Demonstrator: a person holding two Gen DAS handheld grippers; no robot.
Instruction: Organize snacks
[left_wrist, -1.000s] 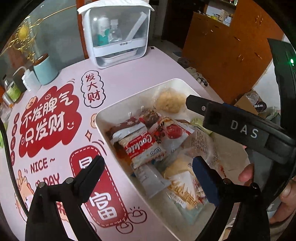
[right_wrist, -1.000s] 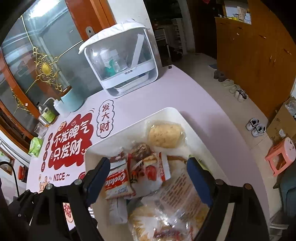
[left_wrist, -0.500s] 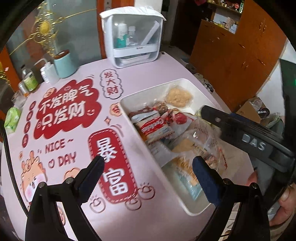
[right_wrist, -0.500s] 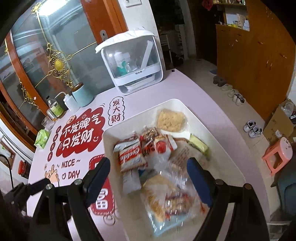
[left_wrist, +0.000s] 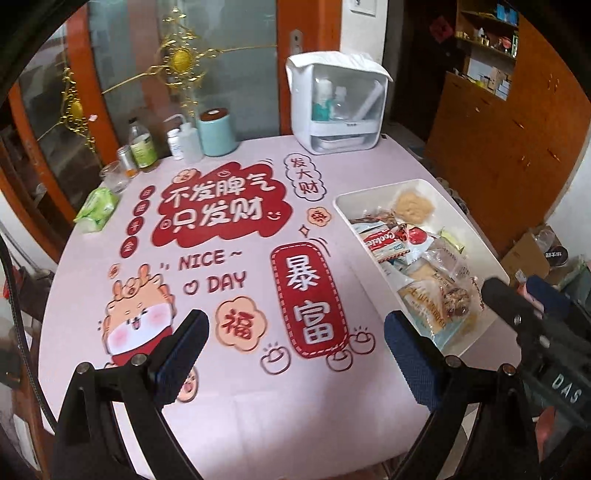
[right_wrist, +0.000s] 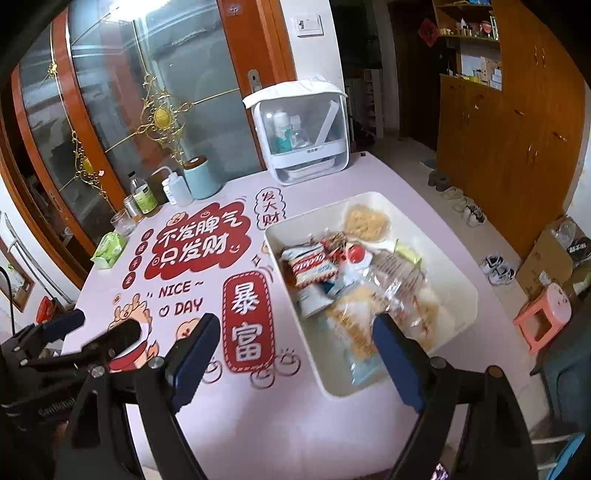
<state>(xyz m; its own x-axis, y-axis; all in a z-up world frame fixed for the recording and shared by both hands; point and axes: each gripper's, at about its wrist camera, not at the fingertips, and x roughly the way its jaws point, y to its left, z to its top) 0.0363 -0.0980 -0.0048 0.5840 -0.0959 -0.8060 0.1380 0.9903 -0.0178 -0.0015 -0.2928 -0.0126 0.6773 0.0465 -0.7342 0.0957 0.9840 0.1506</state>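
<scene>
A white rectangular tray (left_wrist: 476, 236) (right_wrist: 456, 275) stands on the right side of the pink table and holds several snack packets: a red-and-white cookie packet (left_wrist: 386, 245) (right_wrist: 312, 267), a round yellowish cake (left_wrist: 412, 203) (right_wrist: 367, 221) and a large clear bag of pastries (left_wrist: 439, 299) (right_wrist: 364, 317). My left gripper (left_wrist: 297, 338) is open and empty, above the table's front, left of the tray. My right gripper (right_wrist: 295, 343) is open and empty, above the tray's near left corner. It also shows at the lower right of the left wrist view (left_wrist: 532, 325).
A white clear-fronted box (left_wrist: 338, 103) (right_wrist: 301, 133) stands at the far edge. A teal canister (left_wrist: 216, 131) (right_wrist: 199, 177), squeeze bottle (left_wrist: 184, 138), jars and a green tissue pack (left_wrist: 96, 208) (right_wrist: 109, 247) line the far left. A pink stool (right_wrist: 543, 315) stands on the floor at right.
Both grippers have pulled back and up from the tray toward the table's front. The tray now sits farther away and more of the table shows. Both stay open and empty.
</scene>
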